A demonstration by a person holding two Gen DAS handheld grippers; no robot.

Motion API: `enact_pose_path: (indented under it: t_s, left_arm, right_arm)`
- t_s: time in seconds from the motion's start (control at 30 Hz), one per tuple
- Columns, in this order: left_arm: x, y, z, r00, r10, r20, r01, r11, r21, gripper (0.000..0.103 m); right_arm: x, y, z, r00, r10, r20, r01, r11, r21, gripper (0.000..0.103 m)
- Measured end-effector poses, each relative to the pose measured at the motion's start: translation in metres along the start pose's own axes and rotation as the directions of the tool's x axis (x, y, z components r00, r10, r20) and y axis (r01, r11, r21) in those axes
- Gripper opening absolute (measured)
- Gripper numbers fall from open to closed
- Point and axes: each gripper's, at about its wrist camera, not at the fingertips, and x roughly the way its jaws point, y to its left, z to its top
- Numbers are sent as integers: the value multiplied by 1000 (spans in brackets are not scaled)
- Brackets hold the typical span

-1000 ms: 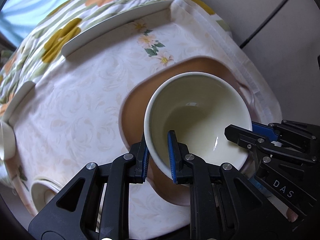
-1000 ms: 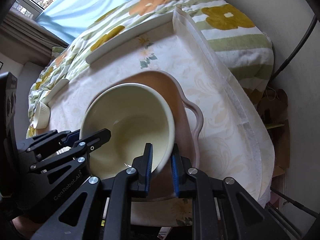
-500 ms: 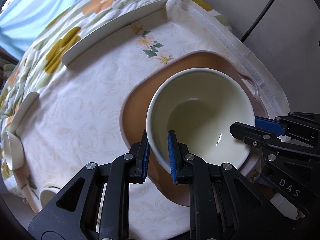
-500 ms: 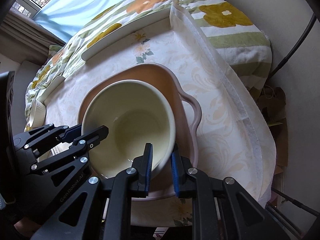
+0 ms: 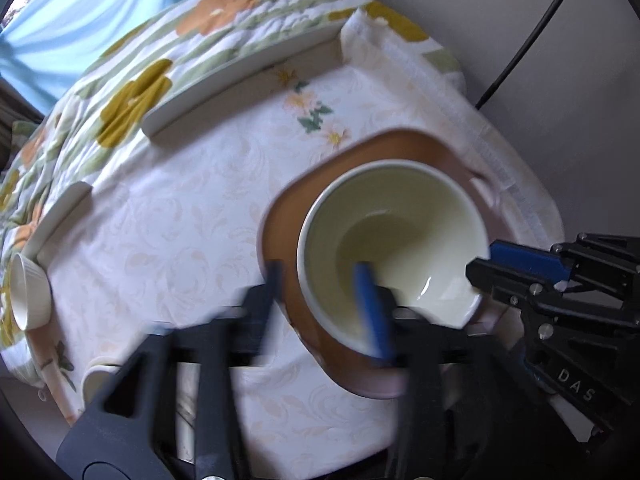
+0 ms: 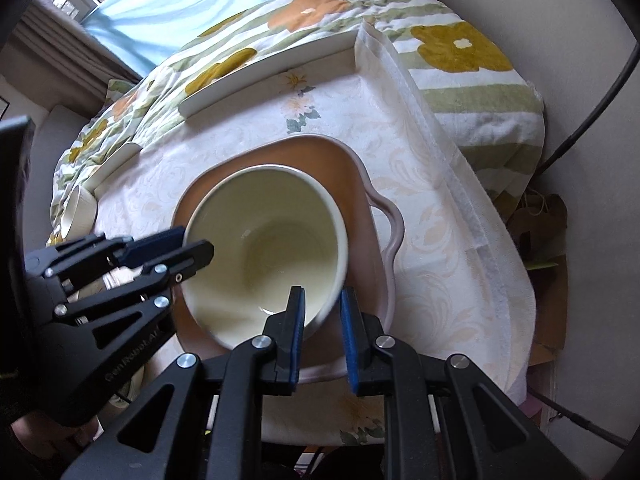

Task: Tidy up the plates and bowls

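The cream bowl [image 6: 266, 248] sits upright on the brown plate [image 6: 348, 172], which lies on the cloth-covered bench [image 6: 432, 264], near its right edge, and both claws meet it from the near side, one at each flank of the rim. The right claw [image 6: 320, 334] straddles the bowl's near right wall, one pad inside and one outside, pinched shut on it. The left claw [image 5: 320, 300] stands over the near left wall; its jaws have just been opening, so the wall is between them but the blurred pads no longer press on it. The coming move turns on this: the bowl is now held from the right alone, directly ahead of and below that claw, so freeing it means spreading those jaws and lifting straight up off the rim. The bowl is deep, round, glossy and empty, its wall thick and smooth. A small ribbed dish [image 5: 30, 296] rests well apart at the far left edge of the bench.
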Motion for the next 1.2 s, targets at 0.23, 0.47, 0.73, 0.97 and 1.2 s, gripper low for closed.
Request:
enact_pose_path:
  t_s: [0.23,0.47,0.73,0.97,1.2]
  left_arm:
    - [-33,6,-1,996,29,88,-24,998,-50,88]
    - [-76,15,-21,984,67,162,-44,989,-138,88]
    - [-162,68,-75,923,235,304,-97,908,-407,100]
    - [-192,151,-135,878,411,244,-170,746,-644,102]
    - [-182,252,-180,878,467,104,-193,544,-816,102]
  right_arm:
    - [-31,6,-16,996,65,68,-58,994,-97,46]
    - [-63,28,-27,986,102,134,-70,972,-224,47]
    - [-90,68,-16,962,210,176,-125,908,-400,100]
    - [-70,127,11,948,282,148,-160,824,-544,100]
    - [-37,214,60,937,346,44,-245,744,-622,100]
